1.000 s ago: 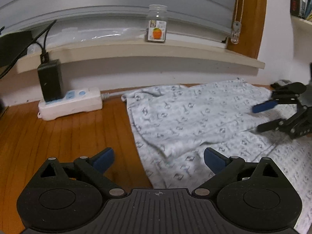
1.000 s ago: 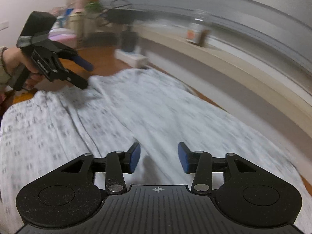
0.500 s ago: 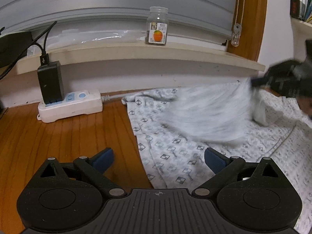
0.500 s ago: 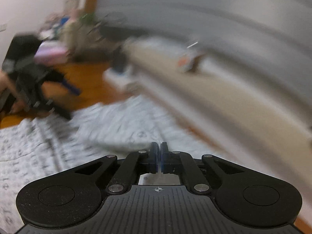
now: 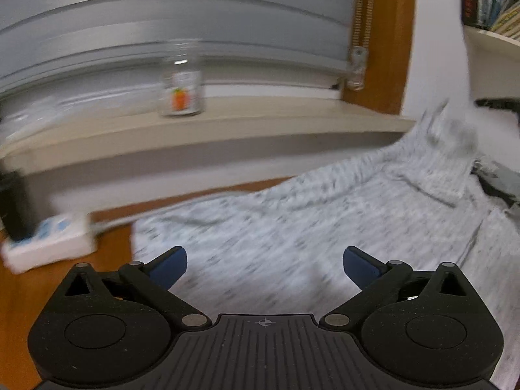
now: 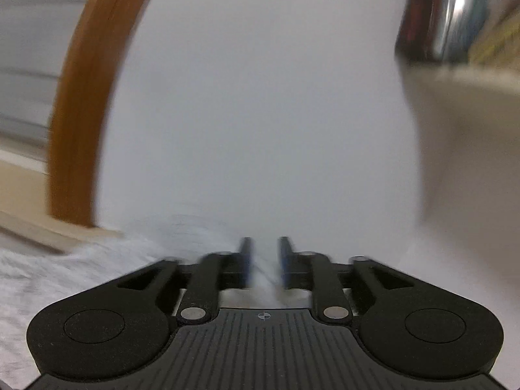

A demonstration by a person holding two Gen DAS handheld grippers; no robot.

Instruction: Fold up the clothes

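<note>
A pale grey patterned garment is spread over the wooden table. My left gripper hovers open just above its near left part, with nothing between the fingers. The garment's far right edge is pulled up into a peak toward my right gripper, a dark blurred shape at the right edge. In the right wrist view my right gripper points at a white wall. Its blue pads stand a narrow gap apart with pale fabric between them. More of the garment trails off to the lower left.
A white power strip with a black adapter lies on the table at the left. A glass jar stands on the window sill behind. A shelf with books hangs at the upper right, close to the wall.
My right gripper closed on the garment's far edge and swung it up and to the right toward the wall. My left gripper moved right, over the fabric, staying open.
</note>
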